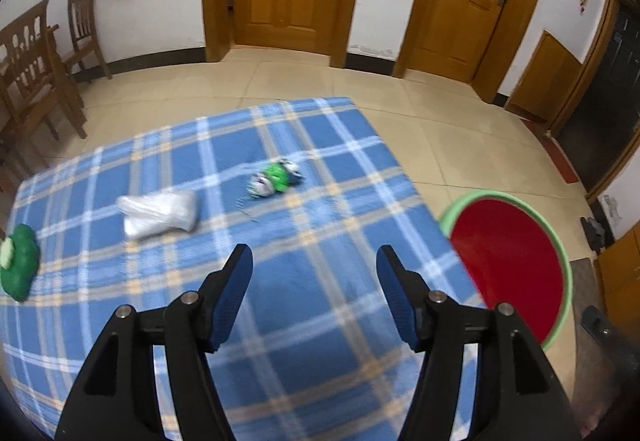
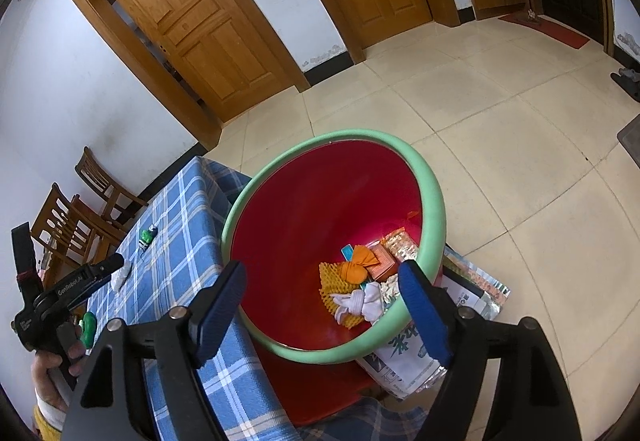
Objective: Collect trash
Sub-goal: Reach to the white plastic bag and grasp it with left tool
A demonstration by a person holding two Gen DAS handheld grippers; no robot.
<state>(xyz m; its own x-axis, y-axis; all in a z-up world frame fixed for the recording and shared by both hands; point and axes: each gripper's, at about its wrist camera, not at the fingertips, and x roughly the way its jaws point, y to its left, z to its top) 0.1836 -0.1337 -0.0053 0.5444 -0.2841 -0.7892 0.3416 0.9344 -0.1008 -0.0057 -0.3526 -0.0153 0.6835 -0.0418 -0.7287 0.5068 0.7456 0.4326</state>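
Two grippers empty | white bag [image 1: 160,215] lies crosswise, knot left

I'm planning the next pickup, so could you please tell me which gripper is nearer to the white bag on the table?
Left. The left gripper hangs over the table with the white bag just ahead of its empty jaws. The right gripper hangs over the bin beside the table.

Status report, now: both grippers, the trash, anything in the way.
Left gripper open, empty, over blue plaid tablecloth. Right gripper open, empty, above red bin. White bag, green wrapper on cloth. Path clear.
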